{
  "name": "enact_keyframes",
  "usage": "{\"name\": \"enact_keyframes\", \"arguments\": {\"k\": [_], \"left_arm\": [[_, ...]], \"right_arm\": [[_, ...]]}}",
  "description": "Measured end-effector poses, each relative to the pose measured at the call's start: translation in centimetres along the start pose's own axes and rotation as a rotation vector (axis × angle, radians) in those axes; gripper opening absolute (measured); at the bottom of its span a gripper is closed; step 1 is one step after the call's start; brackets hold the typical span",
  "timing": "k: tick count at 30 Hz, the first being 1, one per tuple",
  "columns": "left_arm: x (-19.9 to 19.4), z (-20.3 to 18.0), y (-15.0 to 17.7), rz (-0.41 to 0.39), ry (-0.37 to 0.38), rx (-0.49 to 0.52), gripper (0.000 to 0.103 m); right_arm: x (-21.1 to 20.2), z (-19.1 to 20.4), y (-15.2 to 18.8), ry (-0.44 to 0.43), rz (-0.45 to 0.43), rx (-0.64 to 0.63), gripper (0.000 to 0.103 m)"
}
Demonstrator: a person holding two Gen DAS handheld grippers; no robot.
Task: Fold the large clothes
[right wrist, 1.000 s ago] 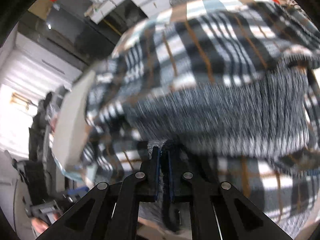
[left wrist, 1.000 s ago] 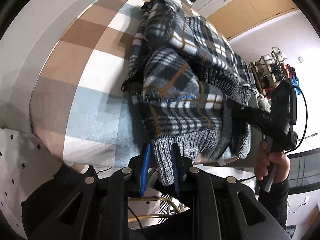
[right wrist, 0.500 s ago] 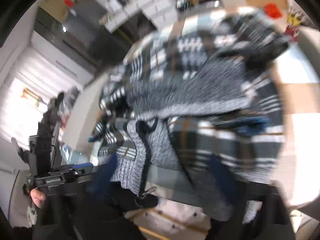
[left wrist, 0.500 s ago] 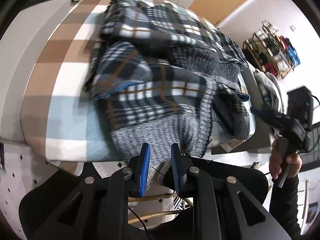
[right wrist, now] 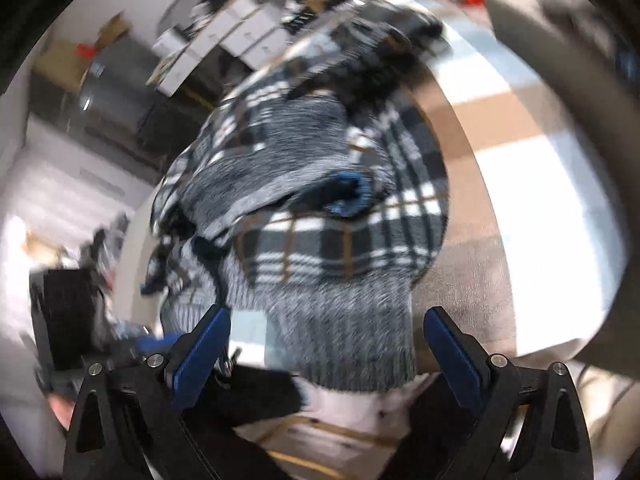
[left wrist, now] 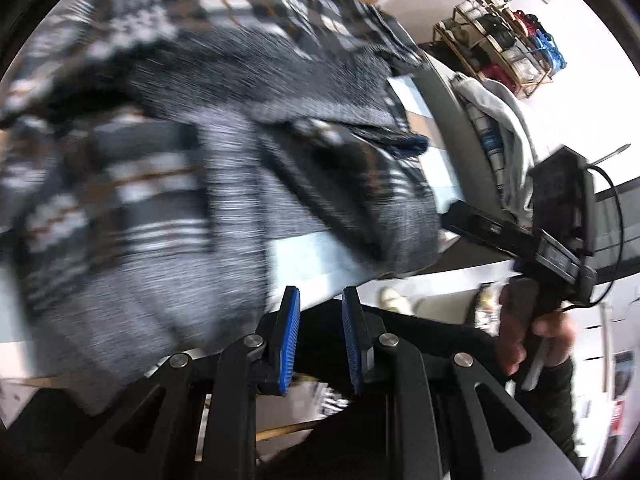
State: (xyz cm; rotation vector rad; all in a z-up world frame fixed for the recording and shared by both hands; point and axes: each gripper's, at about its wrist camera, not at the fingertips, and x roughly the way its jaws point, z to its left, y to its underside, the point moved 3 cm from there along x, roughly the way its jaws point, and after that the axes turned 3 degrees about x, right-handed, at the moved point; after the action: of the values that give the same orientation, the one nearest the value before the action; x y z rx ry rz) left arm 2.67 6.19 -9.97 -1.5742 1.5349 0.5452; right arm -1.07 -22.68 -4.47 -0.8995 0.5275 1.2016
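A black, white and brown plaid garment (left wrist: pixel 168 168) with grey ribbed knit hems lies bunched on a bed with a brown, white and pale blue checked cover (left wrist: pixel 308 256). My left gripper (left wrist: pixel 320 294) hangs just off the bed's near edge, its blue pads a narrow gap apart with nothing between them; the cloth lies to its left. My right gripper (right wrist: pixel 327 314) stands wide open. The garment's (right wrist: pixel 320 240) grey hem droops over the bed's (right wrist: pixel 520 160) edge between the pads, untouched. In the left wrist view, a hand (left wrist: pixel 536 332) holds the right gripper (left wrist: pixel 460 214) at the bed's right corner.
A gold rack (left wrist: pixel 504 28) with shoes and bags stands by the far wall. Grey and white clothes (left wrist: pixel 500 120) are piled beside the bed's right side. White storage boxes (right wrist: pixel 240 28) and a dark cabinet (right wrist: pixel 116 92) stand beyond the bed.
My right gripper's jaws went from shut on the cloth to wide open and drew back. The grey hem slipped out of my left gripper, which moved right along the bed's edge.
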Motion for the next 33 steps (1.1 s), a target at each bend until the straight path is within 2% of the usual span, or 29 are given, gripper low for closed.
{"name": "enact_keyframes", "arguments": {"k": [2,3,4,5,7,9,13,15,17,21,25,31,33], "left_arm": [[1.3,-0.5,-0.4,0.015,-0.001,-0.018,0.016],[2.2,-0.8,-0.7,0.033,-0.007,-0.009,0.016],[2.8,-1.0,-0.9,0.046,-0.024,-0.006,0.016],[3.3,-1.1,-1.1,0.052,-0.037,-0.013,0.016],[3.6,-1.0,-1.7,0.033,0.027,-0.063,0.016],[4.3,-0.9,-2.4,0.043,0.049,-0.095,0.016],[5.4,-0.7,-3.1,0.065,0.050,-0.124,0.016],[5.8,-1.0,-3.3,0.071,0.096,-0.142,0.016],[5.9,-1.1,-3.4,0.070,0.099,-0.149,0.016],[6.2,-1.2,-3.3,0.072,0.156,-0.183,0.016],[6.1,-1.3,-2.7,0.072,0.147,-0.191,0.016],[6.0,-2.9,-2.1,0.081,0.149,-0.149,0.016],[6.2,-3.5,-2.0,0.077,0.118,-0.110,0.016]], "right_arm": [[1.2,-0.8,-0.5,-0.037,0.046,0.054,0.092],[1.7,-1.1,-0.7,-0.058,0.062,0.083,0.080],[2.0,-1.3,-0.8,-0.082,0.067,0.101,0.061],[2.1,-1.3,-0.9,-0.099,0.064,0.112,0.053],[2.1,-1.4,-1.0,-0.114,0.037,0.110,0.023],[1.8,-1.6,-1.1,-0.159,-0.005,0.103,0.015],[-0.1,-3.1,-1.6,-0.395,-0.078,0.216,0.012],[-1.3,-3.9,-1.9,-0.503,-0.120,0.262,0.012],[-2.0,-4.8,-2.0,-0.583,-0.149,0.311,0.011],[-3.8,-6.8,-2.2,-0.688,-0.234,0.386,0.009],[-5.3,-7.9,-2.1,-0.631,-0.305,0.386,0.009],[-7.2,-6.1,-1.8,-0.496,-0.372,0.284,0.010],[-7.5,-5.5,-1.6,-0.472,-0.377,0.241,0.011]]}}
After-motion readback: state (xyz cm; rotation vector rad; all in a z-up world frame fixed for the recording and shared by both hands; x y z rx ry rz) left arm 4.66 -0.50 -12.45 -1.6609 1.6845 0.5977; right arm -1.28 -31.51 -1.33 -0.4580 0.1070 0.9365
